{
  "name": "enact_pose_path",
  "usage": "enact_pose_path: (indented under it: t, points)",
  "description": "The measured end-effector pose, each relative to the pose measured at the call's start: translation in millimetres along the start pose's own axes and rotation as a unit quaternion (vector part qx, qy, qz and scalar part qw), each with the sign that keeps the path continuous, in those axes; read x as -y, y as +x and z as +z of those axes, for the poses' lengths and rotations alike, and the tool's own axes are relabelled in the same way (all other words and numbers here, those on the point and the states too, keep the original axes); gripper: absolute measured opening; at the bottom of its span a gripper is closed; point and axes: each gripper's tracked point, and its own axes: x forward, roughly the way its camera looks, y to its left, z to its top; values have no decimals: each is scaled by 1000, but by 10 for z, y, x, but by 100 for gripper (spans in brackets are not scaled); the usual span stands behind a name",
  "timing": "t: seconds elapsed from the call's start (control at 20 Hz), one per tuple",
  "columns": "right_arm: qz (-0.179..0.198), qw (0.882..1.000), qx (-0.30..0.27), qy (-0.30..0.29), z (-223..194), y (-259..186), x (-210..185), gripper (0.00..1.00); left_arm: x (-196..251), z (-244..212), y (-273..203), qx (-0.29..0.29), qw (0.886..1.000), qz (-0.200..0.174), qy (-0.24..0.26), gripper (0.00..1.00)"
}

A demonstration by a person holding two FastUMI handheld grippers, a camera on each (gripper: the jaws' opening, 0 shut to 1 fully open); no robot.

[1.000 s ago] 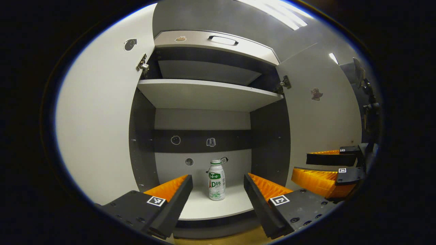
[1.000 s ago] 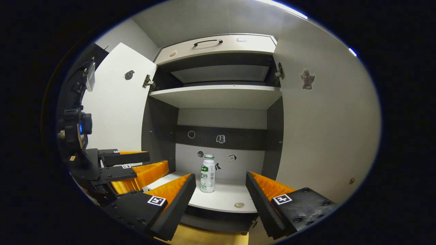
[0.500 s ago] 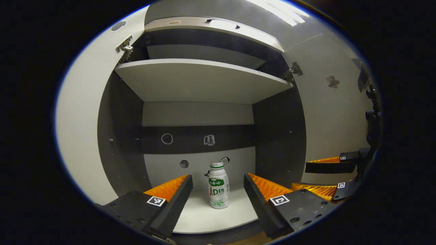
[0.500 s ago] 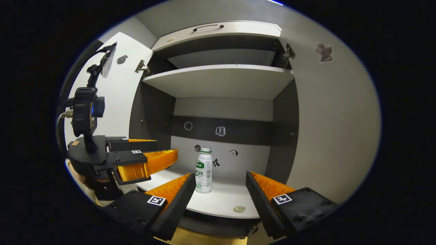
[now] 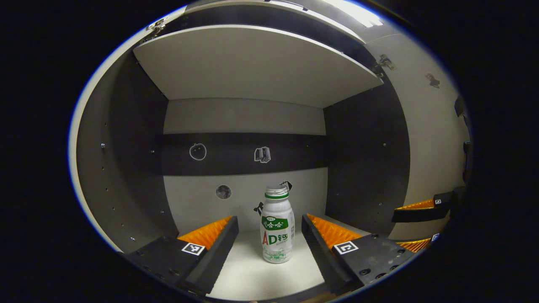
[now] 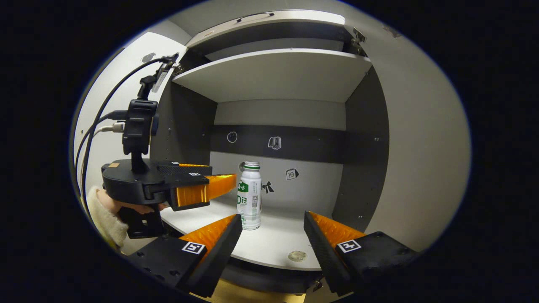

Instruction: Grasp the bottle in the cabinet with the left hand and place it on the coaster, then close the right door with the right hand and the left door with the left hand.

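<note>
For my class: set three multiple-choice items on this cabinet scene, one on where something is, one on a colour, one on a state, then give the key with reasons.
1. Where does the bottle stand?
A. on the cabinet's lower shelf
B. on the upper shelf
C. on the floor

2. What colour is the band under the bottle's cap?
A. red
B. green
C. blue

3. How is the left gripper?
A. shut on the bottle
B. shut, empty
C. open, fingers either side of the bottle

Key: A, its base rests on the lower shelf; B, a green ring circles the neck; C, gaps show on both sides.
</note>
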Motion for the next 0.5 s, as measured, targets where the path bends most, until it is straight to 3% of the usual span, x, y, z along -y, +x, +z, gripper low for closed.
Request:
enact_pose_path:
  t: [0.5]
  points:
    - [-2,1000,-2,13,-155,302,180,98,-33,-337,585,-27,999,-27,-14,95]
